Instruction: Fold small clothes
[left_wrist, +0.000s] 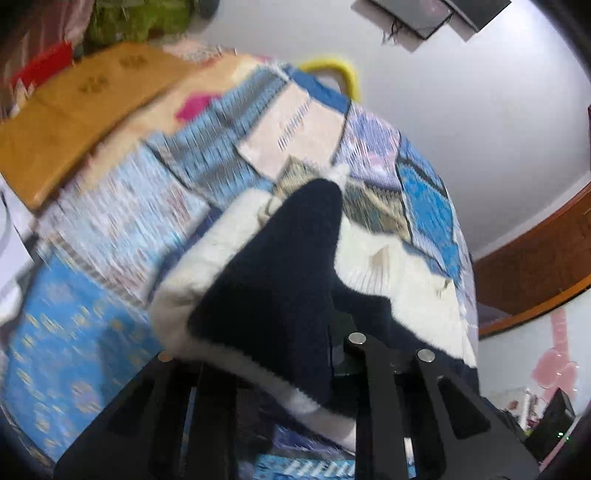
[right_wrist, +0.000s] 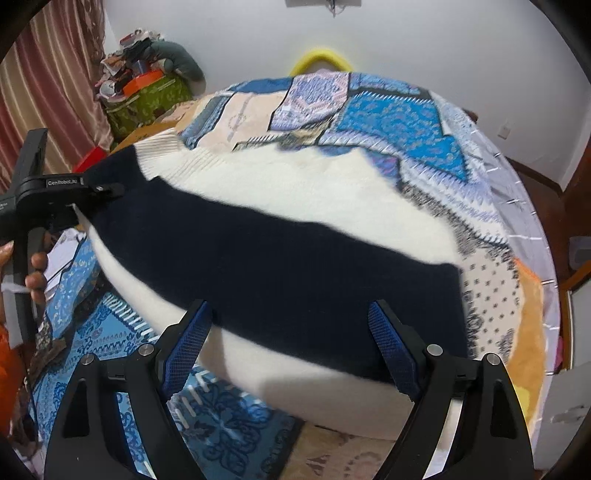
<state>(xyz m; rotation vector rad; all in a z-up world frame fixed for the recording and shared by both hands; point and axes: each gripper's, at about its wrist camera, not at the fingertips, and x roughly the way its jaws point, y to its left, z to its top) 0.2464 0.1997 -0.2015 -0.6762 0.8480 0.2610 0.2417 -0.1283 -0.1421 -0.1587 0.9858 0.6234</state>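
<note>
Barely begun: white and navy sweater (right_wrist: 295, 229) spread on the patchwork bedspread (right_wrist: 388, 110), no fold laid yet, every fold still ahead. Left tool (right_wrist: 107, 192) clenched on the garment's left edge, cloth draped over it and raised. Right tool (right_wrist: 288, 339) released, wide over the near hem, gripping nothing. Long axis across the bed, navy band slanting upper left to lower right

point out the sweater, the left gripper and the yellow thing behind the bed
sweater (right_wrist: 280, 254), right wrist view, on its dark navy band
left gripper (right_wrist: 110, 190), right wrist view, at its tips clamped on the sweater's edge
yellow thing (right_wrist: 320, 59), right wrist view, top of its curve
</note>
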